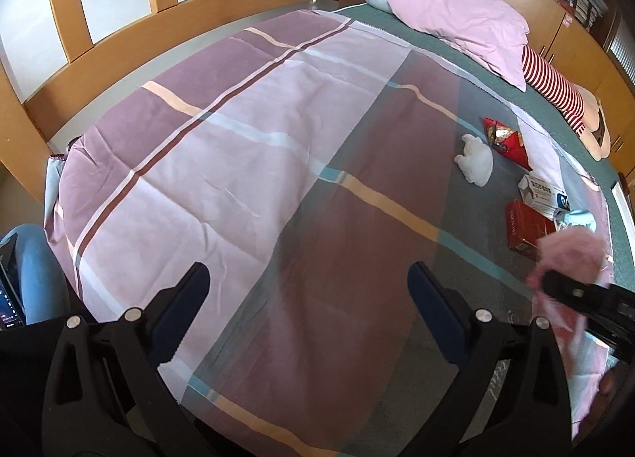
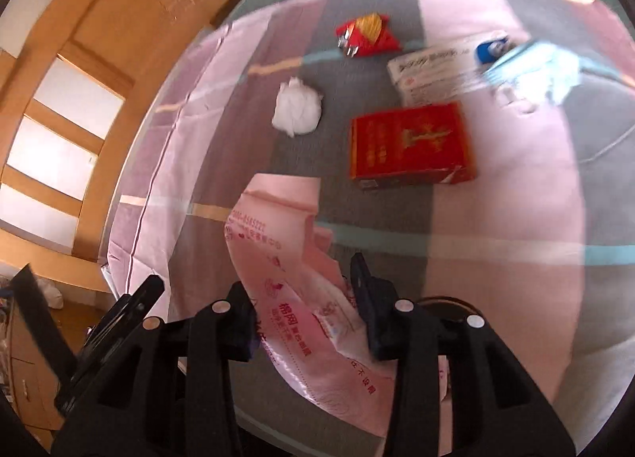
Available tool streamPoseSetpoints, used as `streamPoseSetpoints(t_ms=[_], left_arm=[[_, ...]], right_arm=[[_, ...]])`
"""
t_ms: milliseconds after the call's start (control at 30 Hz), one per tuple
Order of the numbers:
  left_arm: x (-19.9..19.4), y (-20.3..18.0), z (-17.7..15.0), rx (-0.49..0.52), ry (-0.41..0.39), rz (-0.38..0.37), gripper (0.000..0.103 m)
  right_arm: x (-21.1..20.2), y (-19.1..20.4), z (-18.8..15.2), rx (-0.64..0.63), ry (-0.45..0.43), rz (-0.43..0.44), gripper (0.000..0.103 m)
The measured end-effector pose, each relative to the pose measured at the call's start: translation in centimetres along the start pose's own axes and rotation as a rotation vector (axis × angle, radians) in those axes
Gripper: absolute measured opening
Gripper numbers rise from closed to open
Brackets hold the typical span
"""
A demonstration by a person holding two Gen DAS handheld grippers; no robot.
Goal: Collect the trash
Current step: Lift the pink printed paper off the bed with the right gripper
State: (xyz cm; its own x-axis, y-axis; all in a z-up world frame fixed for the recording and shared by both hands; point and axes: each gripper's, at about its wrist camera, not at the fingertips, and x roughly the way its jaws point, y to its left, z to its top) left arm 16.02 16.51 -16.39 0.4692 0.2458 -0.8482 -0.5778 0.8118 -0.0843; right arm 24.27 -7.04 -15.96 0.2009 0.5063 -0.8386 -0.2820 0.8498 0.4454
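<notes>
Right gripper point(image 2: 303, 310): jaws narrowed, clamped on a crumpled pink printed plastic wrapper point(image 2: 285, 258) above the plaid bedsheet point(image 2: 496, 199); its long axis runs away from the camera. Left gripper point(image 1: 309, 298): wide, empty.

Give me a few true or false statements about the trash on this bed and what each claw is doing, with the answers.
1. The right claw is closed on a pink plastic wrapper. True.
2. The left claw is holding the white crumpled tissue. False: it is open and empty above the bedspread; the tissue lies apart from it.
3. A red box lies flat on the bed near the tissue. True.
4. The red snack wrapper sits on top of the red box. False: it lies separately, farther away.
5. A white medicine box lies beyond the red box. True.
</notes>
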Motion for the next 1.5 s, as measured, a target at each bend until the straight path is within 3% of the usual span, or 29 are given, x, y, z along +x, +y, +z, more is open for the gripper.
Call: streamPoseSetpoints(t_ms=[100, 233, 400, 600, 733, 867, 1000, 1133, 1233, 1333, 1500], left_arm=[[0.2, 0.0, 0.0, -0.002, 0.014, -0.004, 0.099], [0.2, -0.1, -0.1, -0.008, 0.015, -0.018, 0.099], [0.1, -0.5, -0.3, -0.01, 0.017, -0.022, 0.099], [0.2, 0.1, -0.1, -0.038, 0.008, -0.002, 0.099], [0.3, 0.7, 0.1, -0.075, 0.011, 0.007, 0.099], [0.1, 1.3, 0.2, -0.122, 0.002, 0.009, 0.099], [0.0, 2.1, 0.2, -0.166, -0.003, 0.007, 0.099], [0.3, 3.2, 0.3, -0.22, 0.012, -0.005, 0.099], [1.6, 3.6, 0.1, -0.25, 0.079, -0.045, 0.099], [2.7, 2.3, -0.1, -0.183, 0.138, -0.098, 0.099], [2.4, -0.5, -0.6, -0.051, 0.145, -0.152, 0.099]], right_arm=[[-2.2, -0.8, -0.5, -0.029, -0.047, -0.081, 0.04], [-3.3, -4.1, -0.5, 0.03, -0.051, -0.171, 0.04], [-1.9, -6.4, 0.6, 0.108, -0.057, -0.205, 0.04], [2.7, -4.9, 2.0, 0.078, -0.015, -0.249, 0.04], [4.9, -1.8, 1.1, -0.019, 0.037, -0.259, 0.041], [5.7, 1.3, -0.7, -0.096, 0.125, -0.162, 0.041], [5.2, 2.9, -2.9, -0.11, 0.216, -0.007, 0.04], [1.0, 1.3, -3.1, -0.053, 0.114, -0.054, 0.04], [-2.7, -0.9, -3.6, -0.003, 0.041, -0.089, 0.04], [-6.2, -2.8, -4.5, 0.031, -0.019, -0.12, 0.04], [-10.0, -6.6, -6.0, 0.135, -0.091, -0.124, 0.04]])
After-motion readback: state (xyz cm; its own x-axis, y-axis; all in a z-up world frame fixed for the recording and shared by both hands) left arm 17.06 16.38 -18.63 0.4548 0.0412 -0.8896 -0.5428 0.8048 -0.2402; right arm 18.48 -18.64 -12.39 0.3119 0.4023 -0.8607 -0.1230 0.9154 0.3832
